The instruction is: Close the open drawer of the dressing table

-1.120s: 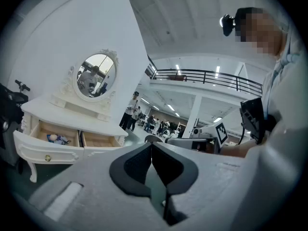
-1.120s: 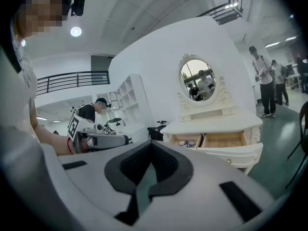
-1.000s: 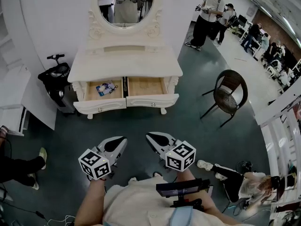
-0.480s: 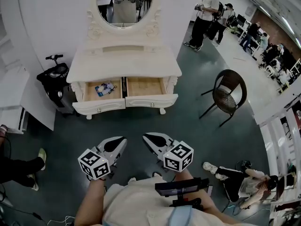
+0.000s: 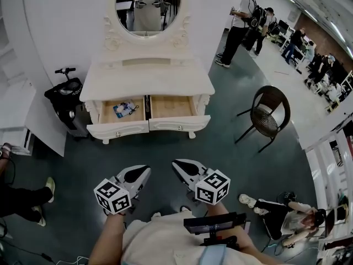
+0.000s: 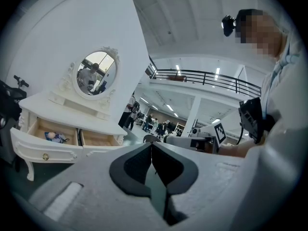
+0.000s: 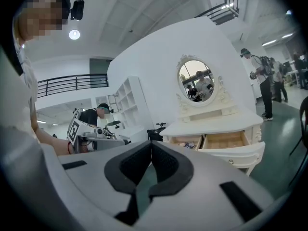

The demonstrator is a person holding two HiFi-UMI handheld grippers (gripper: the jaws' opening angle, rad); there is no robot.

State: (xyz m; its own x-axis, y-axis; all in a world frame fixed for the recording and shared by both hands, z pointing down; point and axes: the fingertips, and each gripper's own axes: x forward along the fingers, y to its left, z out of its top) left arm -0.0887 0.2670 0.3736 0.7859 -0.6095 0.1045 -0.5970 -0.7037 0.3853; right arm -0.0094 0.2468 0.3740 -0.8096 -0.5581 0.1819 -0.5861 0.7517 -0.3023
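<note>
A white dressing table [image 5: 146, 79] with an oval mirror [image 5: 148, 7] stands against the white wall. Both of its drawers are pulled out. The left drawer [image 5: 118, 127] holds a small blue and white packet [image 5: 123, 109]; the right drawer [image 5: 179, 122] looks bare inside. My left gripper [image 5: 144, 170] and right gripper [image 5: 177, 164] hover side by side over the floor, well short of the table, both shut with nothing in them. In the left gripper view the drawers [image 6: 48, 148] show at the left. The right gripper view has the drawers [image 7: 231, 153] at the right.
A dark wicker chair [image 5: 267, 115] stands right of the table. A black scooter [image 5: 65, 95] is parked at its left, beside a white shelf unit [image 5: 16, 120]. People stand at the back right [image 5: 237, 29], and one sits on the floor at the lower right [image 5: 287, 214].
The grippers have kept their place. The standing person at the back right has walked a little further away.
</note>
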